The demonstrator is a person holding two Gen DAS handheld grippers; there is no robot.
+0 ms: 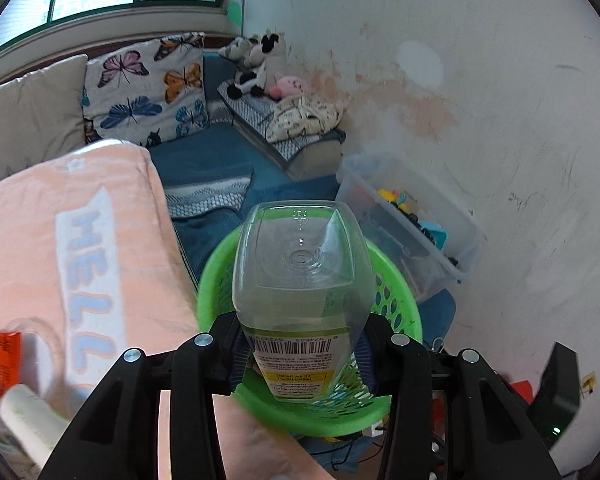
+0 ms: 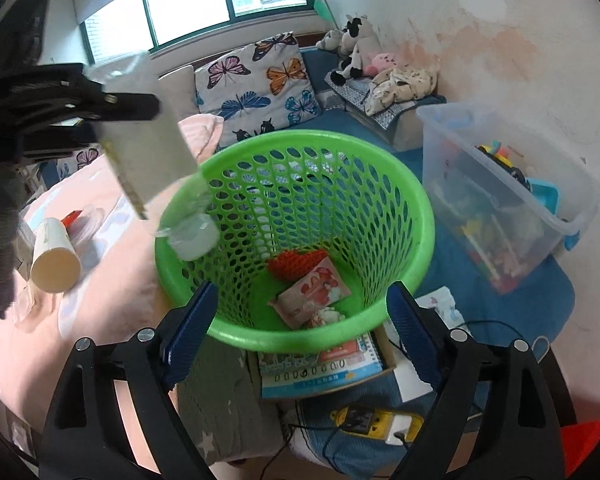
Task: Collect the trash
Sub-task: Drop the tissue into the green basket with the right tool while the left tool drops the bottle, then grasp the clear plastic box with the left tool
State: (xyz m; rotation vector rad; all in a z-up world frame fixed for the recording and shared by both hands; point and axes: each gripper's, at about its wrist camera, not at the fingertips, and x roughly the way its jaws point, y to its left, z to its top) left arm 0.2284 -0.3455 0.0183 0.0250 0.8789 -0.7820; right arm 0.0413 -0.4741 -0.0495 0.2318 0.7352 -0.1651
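Observation:
My left gripper is shut on a clear plastic bottle with a barcode label, holding it over the green mesh basket. In the right wrist view the bottle hangs tilted, cap down, at the left rim of the green basket, with the left gripper gripping it. Red and pink wrappers lie in the basket's bottom. My right gripper is open and empty, its jaws on either side of the basket's near rim. A paper cup and an orange wrapper lie on the pink blanket.
A pink blanket covers the bed on the left. A clear storage bin of toys stands right of the basket by the wall. Books and a yellow power strip lie on the floor below. Butterfly pillow and plush toys are behind.

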